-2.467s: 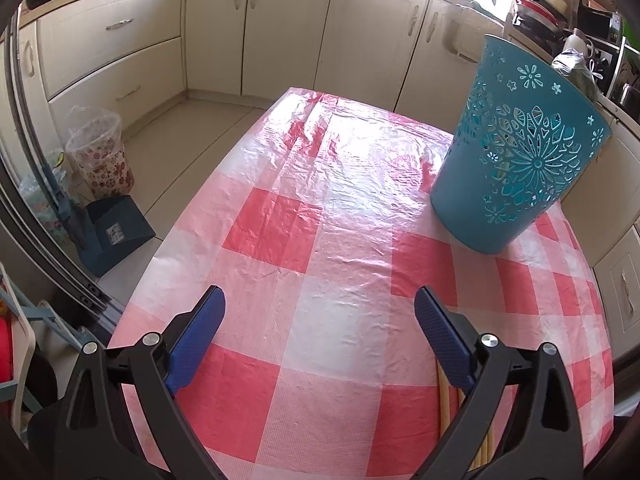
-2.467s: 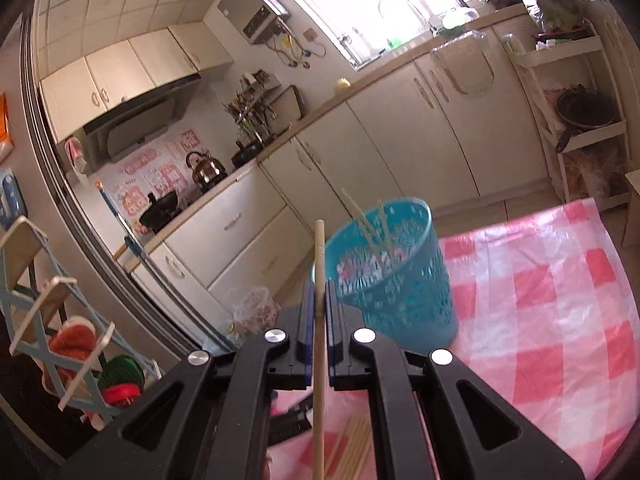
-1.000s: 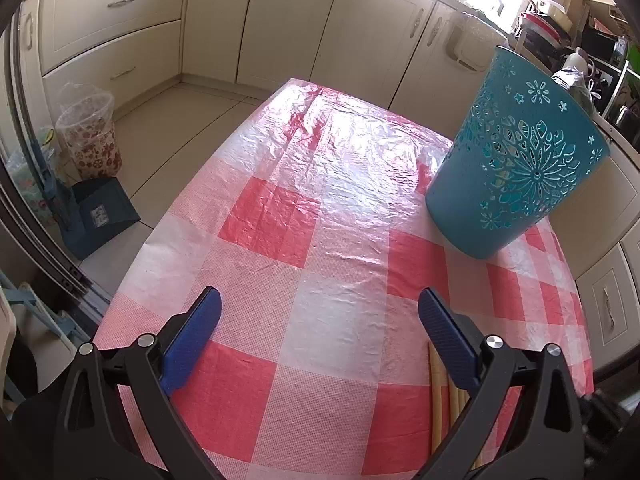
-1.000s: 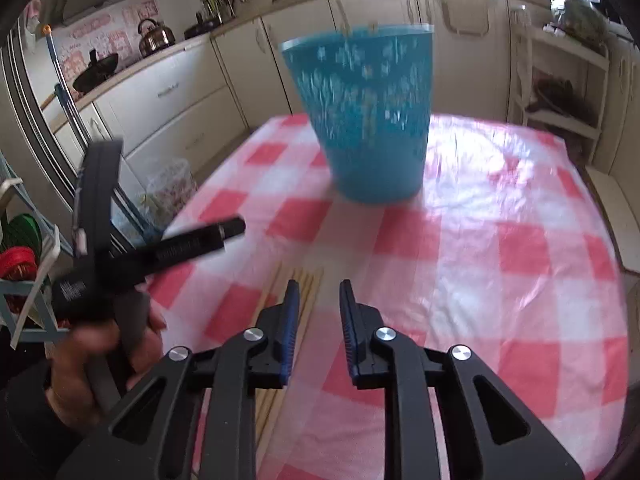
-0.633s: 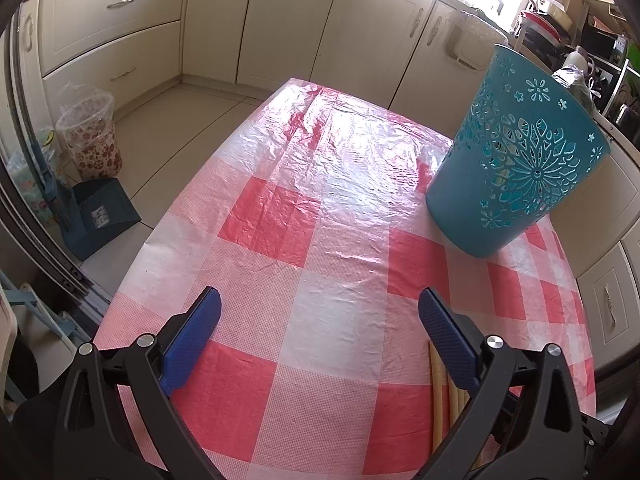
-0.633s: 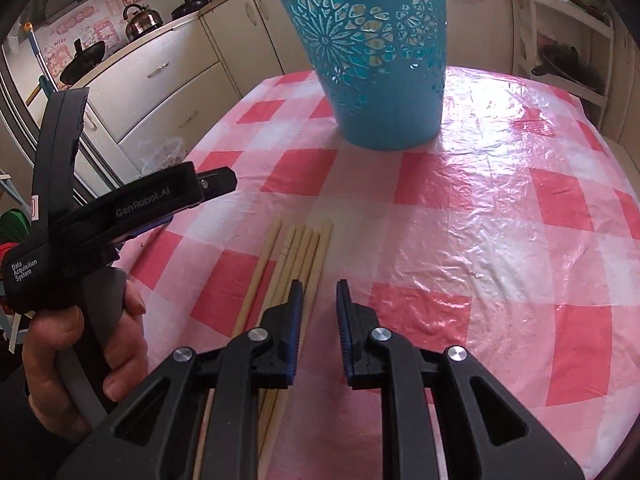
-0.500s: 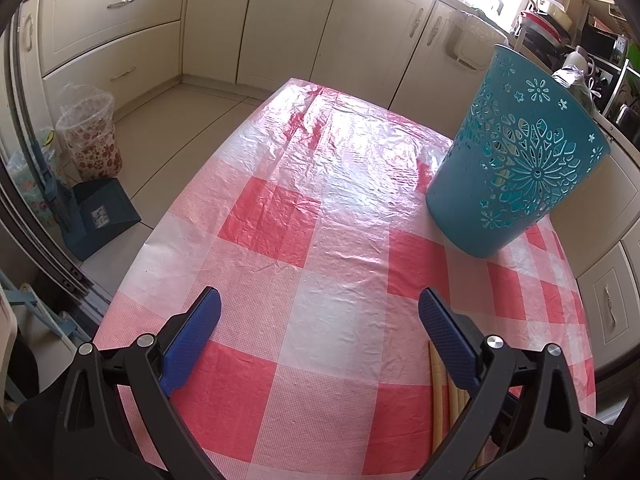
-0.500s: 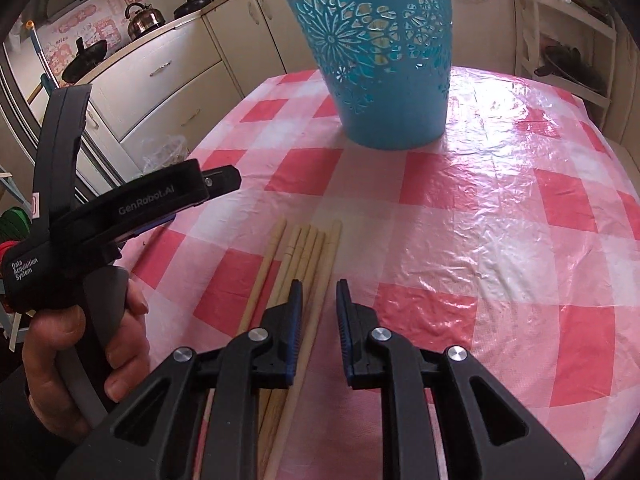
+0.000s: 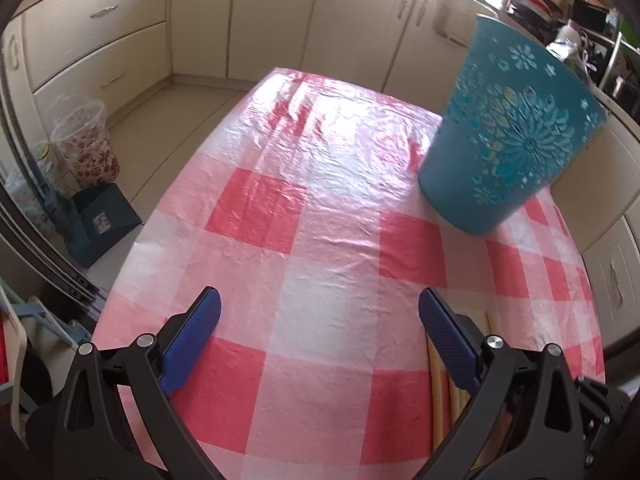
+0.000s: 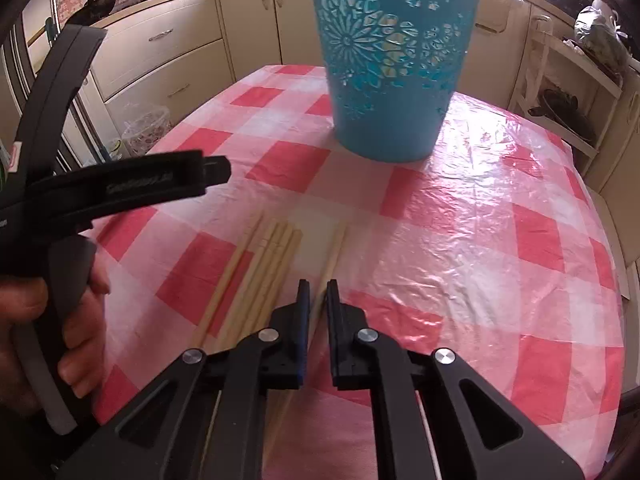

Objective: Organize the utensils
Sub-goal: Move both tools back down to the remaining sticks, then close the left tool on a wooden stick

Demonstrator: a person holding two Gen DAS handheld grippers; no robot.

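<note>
The table (image 10: 500, 208), under a glossy red-and-white checked cloth, fills most of both views. Toward its far end stands the bin (image 10: 394, 60) — teal, upright, its wall cut through with flower shapes; in the left wrist view the bin (image 9: 508, 136) sits far right, well apart from the fingers there.

On the near part of the cloth lie the chopsticks (image 10: 262, 276), pale wood, pointing roughly toward the bin. Four or five lie side by side and touching, with one more splayed off a little to their left. A single chopstick (image 10: 332, 254) lies apart to the right of the bundle, nearly parallel to it.

The right gripper (image 10: 315, 292) is low over the cloth with its fingers set close together but with a narrow gap between them. The single chopstick runs straight into that gap — its near part passes between the two fingers and on under the gripper body, its far end sticks out ahead of the tips. Whether the pads touch the wood cannot be told; a sliver of space shows on either side. The bundle lies just left of the left finger, outside the gap.

The left gripper (image 9: 316, 320) has its fingers spread wide over bare cloth, nothing between them. The chopsticks' ends (image 9: 438, 392) show beside and under its right finger (image 9: 448, 338), outside the span. In the right wrist view the left gripper's body is at the left edge, gripped by a hand (image 10: 52, 312).
</note>
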